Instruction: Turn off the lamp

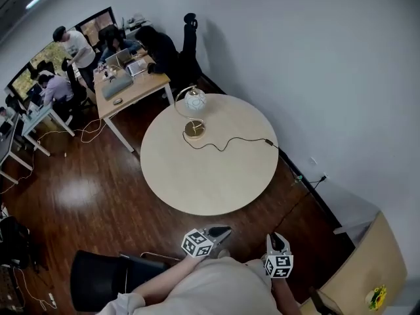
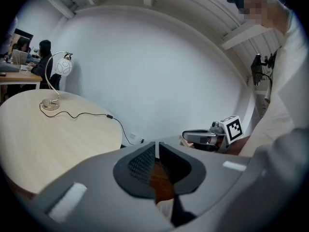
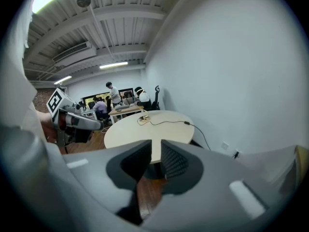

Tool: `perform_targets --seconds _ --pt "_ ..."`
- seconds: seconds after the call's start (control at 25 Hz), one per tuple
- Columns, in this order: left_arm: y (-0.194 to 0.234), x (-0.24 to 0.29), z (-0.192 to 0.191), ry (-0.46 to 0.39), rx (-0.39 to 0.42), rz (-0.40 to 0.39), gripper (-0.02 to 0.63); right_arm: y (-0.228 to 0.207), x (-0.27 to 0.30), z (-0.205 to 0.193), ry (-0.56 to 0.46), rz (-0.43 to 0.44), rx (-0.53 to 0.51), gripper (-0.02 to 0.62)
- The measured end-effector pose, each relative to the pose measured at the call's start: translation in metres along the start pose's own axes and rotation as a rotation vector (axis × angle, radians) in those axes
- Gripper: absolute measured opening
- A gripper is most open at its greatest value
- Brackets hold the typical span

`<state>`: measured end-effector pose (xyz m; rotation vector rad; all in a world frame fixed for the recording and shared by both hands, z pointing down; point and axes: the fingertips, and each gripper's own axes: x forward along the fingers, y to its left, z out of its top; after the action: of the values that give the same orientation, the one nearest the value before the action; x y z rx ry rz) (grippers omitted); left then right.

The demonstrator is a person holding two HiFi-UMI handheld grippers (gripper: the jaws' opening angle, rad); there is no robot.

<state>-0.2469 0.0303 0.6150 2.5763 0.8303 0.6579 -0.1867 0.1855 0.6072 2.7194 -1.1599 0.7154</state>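
Observation:
The lamp (image 1: 195, 101), a white globe on a curved gold stem with a round base, stands at the far edge of the round table (image 1: 216, 182). Its black cord (image 1: 226, 143) runs right to an inline switch (image 1: 268, 142) and drops off the table. It also shows in the left gripper view as the lamp (image 2: 62, 66) and switch (image 2: 109, 116), and in the right gripper view as the lamp (image 3: 143, 98). My left gripper (image 1: 220, 231) (image 2: 157, 151) is shut and empty. My right gripper (image 1: 276, 240) (image 3: 156, 151) stands slightly open, nothing between its jaws. Both hang off the table's near edge, far from the lamp.
A desk (image 1: 125, 87) with laptops and several people sits at the back left. A black chair (image 1: 105, 277) is at my lower left. A wooden cabinet (image 1: 367, 268) stands at the lower right, by the white wall with a socket (image 1: 323, 176).

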Motion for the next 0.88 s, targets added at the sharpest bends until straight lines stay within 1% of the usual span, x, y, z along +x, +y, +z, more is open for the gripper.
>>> perform_targets --seconds 0.12,0.36,0.68,0.72,0.76,0.88 --pt "0.001 0.004 0.003 -0.002 0.002 0.007 0.012 -0.005 0.005 0.002 0.002 0.009 -0.012 0.049" --pt "-0.001 0.007 0.003 0.009 0.006 0.001 0.011 -0.014 0.003 0.003 0.004 -0.003 -0.021 0.038" --pt "0.002 0.010 0.003 0.015 0.002 -0.001 0.011 -0.031 0.001 0.002 0.004 -0.040 -0.008 0.023" --pt "0.001 0.010 0.003 0.016 0.003 -0.002 0.011 -0.031 0.001 0.001 0.009 -0.041 -0.022 0.022" --pt "0.001 0.011 0.002 0.018 0.004 -0.004 0.011 -0.030 0.001 0.000 0.017 -0.043 -0.044 0.002" --pt "-0.001 0.013 0.001 0.022 0.005 -0.012 0.011 -0.025 -0.001 -0.001 0.032 -0.042 -0.109 0.002"
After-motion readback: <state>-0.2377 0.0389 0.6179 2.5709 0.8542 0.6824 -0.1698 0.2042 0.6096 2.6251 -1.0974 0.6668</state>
